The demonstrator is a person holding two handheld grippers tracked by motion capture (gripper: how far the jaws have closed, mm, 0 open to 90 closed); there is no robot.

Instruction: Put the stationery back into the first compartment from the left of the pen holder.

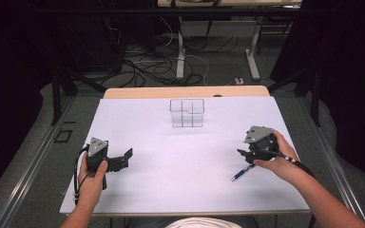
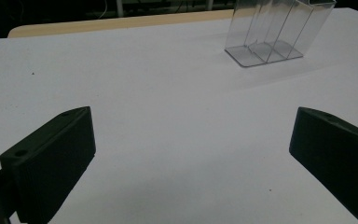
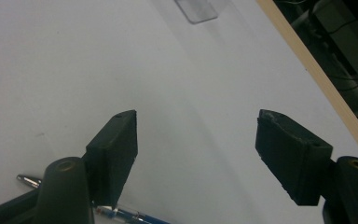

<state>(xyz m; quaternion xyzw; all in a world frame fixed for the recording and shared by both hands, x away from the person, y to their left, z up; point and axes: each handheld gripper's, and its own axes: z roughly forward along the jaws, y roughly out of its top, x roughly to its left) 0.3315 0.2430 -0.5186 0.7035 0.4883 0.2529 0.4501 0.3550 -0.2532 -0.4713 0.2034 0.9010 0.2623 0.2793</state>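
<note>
Pen [image 1: 243, 172] — blue, lying flat on the white worktop [image 1: 190, 156] toward its right edge, just below the right gripper [image 1: 242, 153]. Worktop carries a clear divided organiser [image 1: 187, 113] near the middle of its far edge. Left gripper [image 1: 127, 156] — near the left edge, jaws wide apart, holding nothing. Right gripper's jaws likewise spread, the pen ungripped beneath them.

The divided box [image 1: 187, 113] stands at the table's [image 1: 171, 190] far middle. The pen [image 1: 243, 172] lies near the right front, just beside the right gripper [image 1: 245, 153].
</note>
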